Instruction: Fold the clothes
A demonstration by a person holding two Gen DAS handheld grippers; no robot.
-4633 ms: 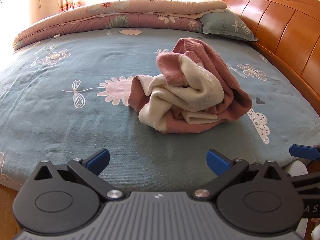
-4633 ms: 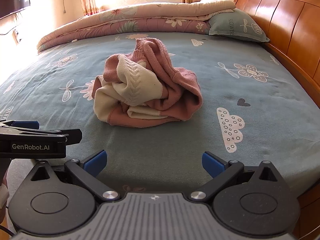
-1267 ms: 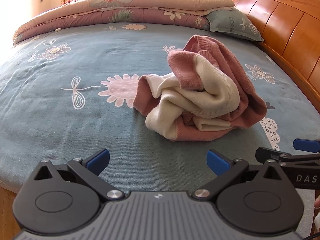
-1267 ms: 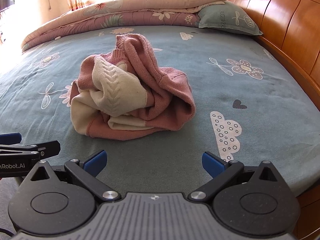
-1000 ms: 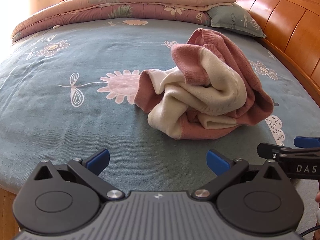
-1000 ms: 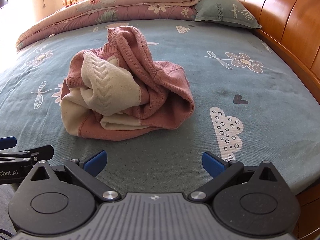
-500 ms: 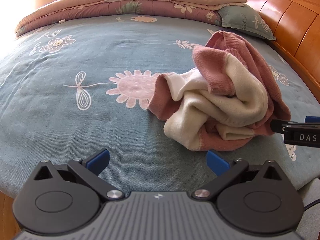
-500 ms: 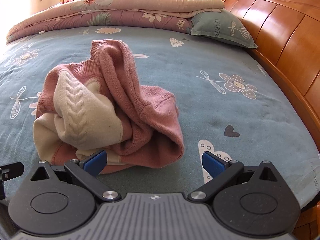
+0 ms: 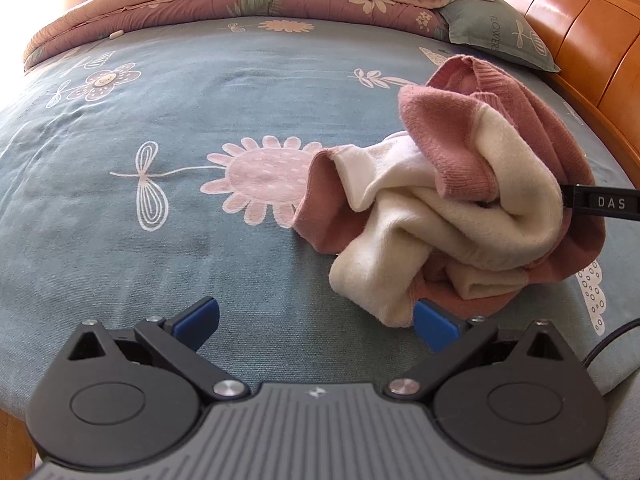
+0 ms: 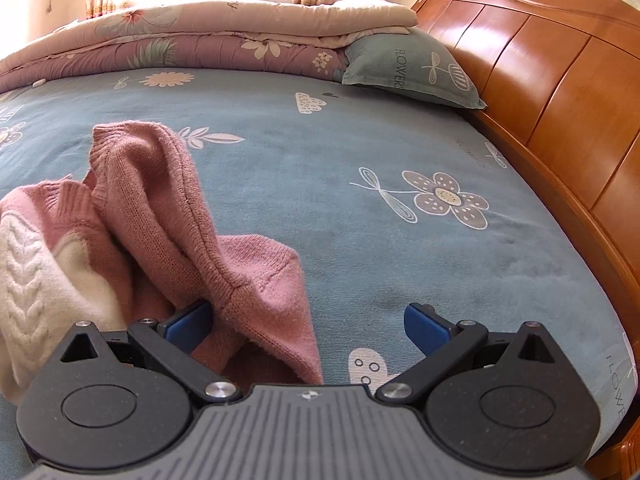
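Sweater: a crumpled pink and cream knit sweater (image 9: 452,208) lies in a heap on the bed; I use it as my landmark for everything else.
Bed: a blue-grey bedsheet (image 9: 160,120) printed with flowers, leaves and clouds spreads under the sweater on all sides.
Left gripper: my left gripper (image 9: 316,322) sits low over the sheet just in front of the sweater, jaws spread wide with only bare sheet between them. Its right blue pad (image 9: 434,326) is right at the sweater's nearest cream fold; I cannot tell whether they touch.
Right gripper: my right gripper (image 10: 306,322) is pushed up against the right side of the sweater, jaws spread wide and not clamped. A pink knitted fold lies between the fingers, and the left blue pad (image 10: 188,324) presses against it.
Right gripper from the left camera: a black finger of it reaches in at the sweater's right side, partly tucked into the heap.
Quilt: a folded pink floral quilt (image 10: 180,36) lies along the bed edge far behind the sweater.
Pillow: a grey-green pillow (image 10: 412,70) printed with the word FLOWER sits behind and to the right of the sweater, beside the quilt.
Headboard: a glossy wooden headboard (image 10: 540,100) runs along the bed well to the right of the sweater.
Cable: a dark cable (image 9: 608,344) curves in at the sheet's edge, in front of and to the right of the sweater.
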